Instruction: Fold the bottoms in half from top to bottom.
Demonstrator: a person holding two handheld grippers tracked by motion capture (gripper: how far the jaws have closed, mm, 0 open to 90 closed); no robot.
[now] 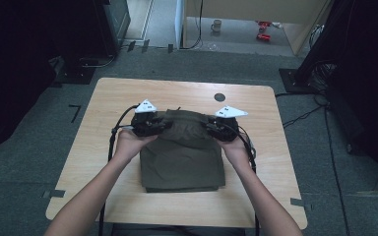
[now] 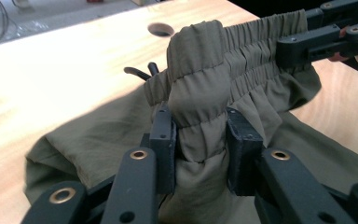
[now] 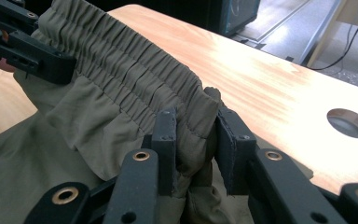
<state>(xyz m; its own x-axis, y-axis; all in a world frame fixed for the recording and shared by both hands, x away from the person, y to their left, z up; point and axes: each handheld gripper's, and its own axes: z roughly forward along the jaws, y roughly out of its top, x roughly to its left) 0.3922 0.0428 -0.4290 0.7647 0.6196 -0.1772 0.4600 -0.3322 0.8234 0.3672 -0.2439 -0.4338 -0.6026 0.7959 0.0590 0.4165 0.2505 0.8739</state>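
Note:
An olive-green garment with an elastic waistband lies folded on the wooden table. My left gripper is shut on the waistband's left end, fabric bunched between its jaws. My right gripper is shut on the waistband's right end. The waistband is stretched between the two grippers and lifted a little off the table. In the left gripper view the right gripper shows at the upper right; in the right gripper view the left gripper shows at the upper left.
A round cable hole sits in the table behind the garment. Black cables trail from both grippers. A black cord end lies by the waistband. Bare tabletop surrounds the garment. Beyond the table are carpet, dark stands and a mug.

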